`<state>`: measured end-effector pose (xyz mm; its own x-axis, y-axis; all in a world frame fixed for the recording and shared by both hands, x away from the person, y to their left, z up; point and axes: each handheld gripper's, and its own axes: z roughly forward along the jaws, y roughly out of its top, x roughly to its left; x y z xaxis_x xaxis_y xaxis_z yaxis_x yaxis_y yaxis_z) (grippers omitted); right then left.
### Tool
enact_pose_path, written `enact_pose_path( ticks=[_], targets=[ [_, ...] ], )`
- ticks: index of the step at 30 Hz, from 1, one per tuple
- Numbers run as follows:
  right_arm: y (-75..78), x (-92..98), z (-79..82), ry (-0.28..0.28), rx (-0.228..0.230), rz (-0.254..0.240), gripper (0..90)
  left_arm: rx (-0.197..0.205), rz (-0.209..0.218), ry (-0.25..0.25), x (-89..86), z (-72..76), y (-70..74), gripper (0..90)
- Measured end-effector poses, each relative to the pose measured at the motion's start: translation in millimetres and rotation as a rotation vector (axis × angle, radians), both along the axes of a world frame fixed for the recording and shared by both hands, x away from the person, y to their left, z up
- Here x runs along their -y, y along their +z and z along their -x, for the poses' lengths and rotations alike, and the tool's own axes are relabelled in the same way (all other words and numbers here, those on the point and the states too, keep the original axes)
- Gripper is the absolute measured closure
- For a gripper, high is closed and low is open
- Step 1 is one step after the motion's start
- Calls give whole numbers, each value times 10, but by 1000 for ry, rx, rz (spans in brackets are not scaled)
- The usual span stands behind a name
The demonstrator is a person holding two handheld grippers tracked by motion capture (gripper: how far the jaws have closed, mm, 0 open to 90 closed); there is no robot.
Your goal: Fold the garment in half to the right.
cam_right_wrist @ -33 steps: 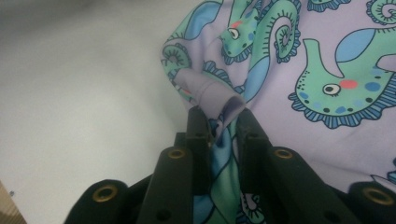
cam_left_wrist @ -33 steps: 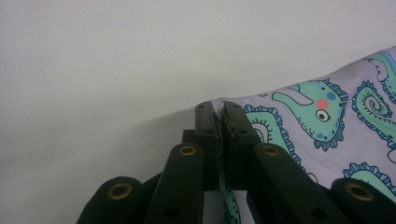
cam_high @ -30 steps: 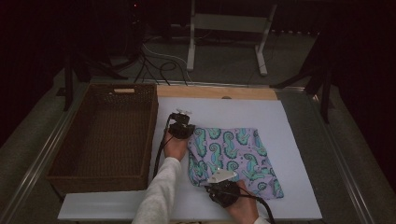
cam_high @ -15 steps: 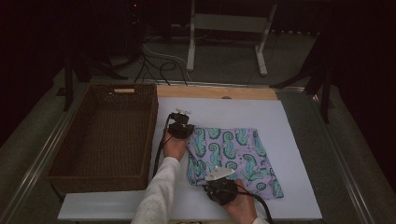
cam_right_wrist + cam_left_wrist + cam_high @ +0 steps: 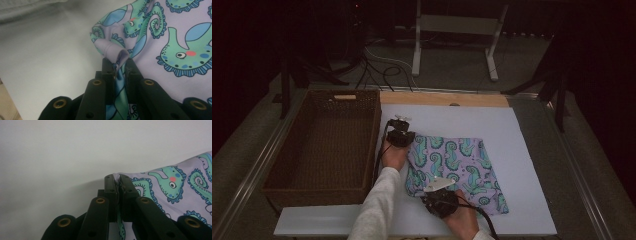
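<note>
cloth (image 5: 457, 167): lilac fabric with a teal seahorse print, lying mostly flat on the tabletop (image 5: 522, 150), right of the basket, near the front edge
cloth shape: rough four-sided patch, looks folded over at least once; layers hard to count
left gripper (image 5: 401, 136): at the cloth's far-left corner; in the left gripper view the jaws are clamped tight on the cloth edge (image 5: 117, 180)
right gripper (image 5: 438, 197): at the near-left corner; in the right gripper view the jaws are pinched on a bunched fold of hem (image 5: 117, 56)
hands: left hand (image 5: 394, 155) and right hand (image 5: 462, 220) come in from the bottom, white sleeve on the left arm
basket (image 5: 324, 142): brown wicker, sits left of the cloth, just beside it, nothing visible inside
progress: judged as a fold step; both left-edge corners are gripped, cloth not lifted yet
left to do: probably lift and carry that edge across, flatten, then maybe put it in the basket; that last bit is a guess
background: dark floor, cables, a metal stand behind the tabletop
</note>
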<state>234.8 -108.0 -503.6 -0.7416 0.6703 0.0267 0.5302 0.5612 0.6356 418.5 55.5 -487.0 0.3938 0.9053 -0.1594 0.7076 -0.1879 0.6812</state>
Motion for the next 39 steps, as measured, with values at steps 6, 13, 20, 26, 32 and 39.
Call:
enact_pose_path(
  ticks=[6, 13, 20, 26, 32, 39],
  targets=[
    [5, -63, -11, 5, 4, -23, 819, 9, -7, 15, -94, 17, 48, 869],
    [59, -112, -18, 6, 7, -57, 818, 15, -13, 29, -154, 31, 107, 869],
    [124, -10, 7, -2, 9, -98, 818, 18, -4, 23, -134, 33, 144, 869],
    [202, 81, 48, -18, 20, -126, 818, 24, 10, 13, -95, 32, 199, 869],
    [236, 153, 90, -25, 30, -148, 818, 38, 17, -2, -20, 32, 280, 868],
    [298, 285, 139, -42, 37, -174, 820, 55, 23, -31, 74, 42, 373, 869]
  ],
)
